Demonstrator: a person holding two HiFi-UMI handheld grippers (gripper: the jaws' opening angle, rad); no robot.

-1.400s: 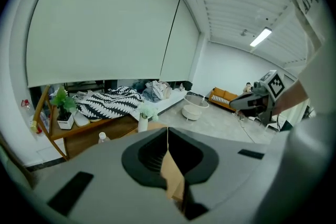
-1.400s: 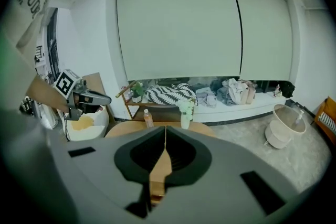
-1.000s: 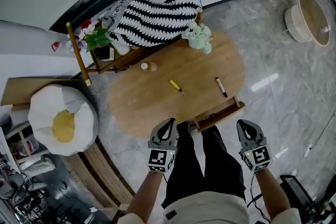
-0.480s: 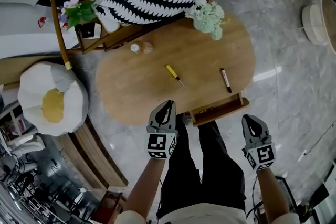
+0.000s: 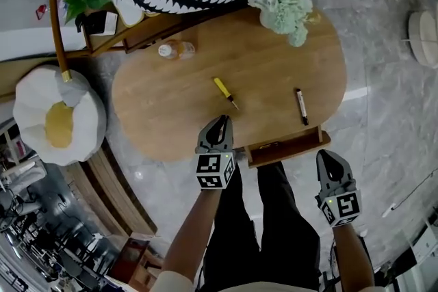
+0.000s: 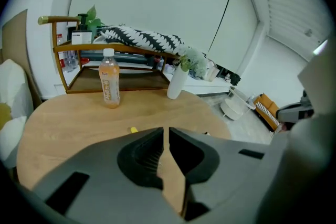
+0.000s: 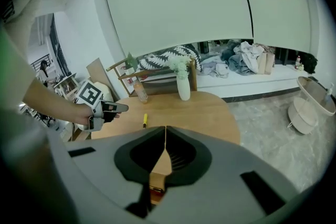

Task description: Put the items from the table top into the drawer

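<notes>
Step in hand: I judge this to be the approach before a pick. Both grippers are empty and the items lie untouched on the table [image 5: 171,113].
Task's things: the yellow tool [image 5: 224,91] lies mid-table, just beyond my left gripper [image 5: 219,121]. The black marker [image 5: 301,106] lies toward the right end, near the front edge. The bottle [image 5: 171,49] stands at the far left edge.
Drawer: the drawer [image 5: 287,147] stands pulled out from the near edge, right of centre and between my two grippers. I cannot tell what, if anything, is inside it.
Left jaws: brought together with only a sliver between the pads and nothing in them.
Right jaws: the tips of the right gripper [image 5: 327,158] meet, and it too holds nothing.
Left hand pose: the forearm reaches forward and the gripper sits over the near table edge. It slants down toward the far side, roughly in line with the yellow tool.
Right hand pose: it hangs off the table, over the floor [image 5: 390,120] beside the person's legs [image 5: 274,215]. It is just near and right of the drawer's corner, and it also angles down and forward.
Next move calls for: I think the left jaws must open first. They should then drop over the yellow tool across its thin shaft, since it lies flat on the wood. The marker suits the right gripper.
Other: a vase of flowers [image 5: 287,7] stands at the far right.
</notes>
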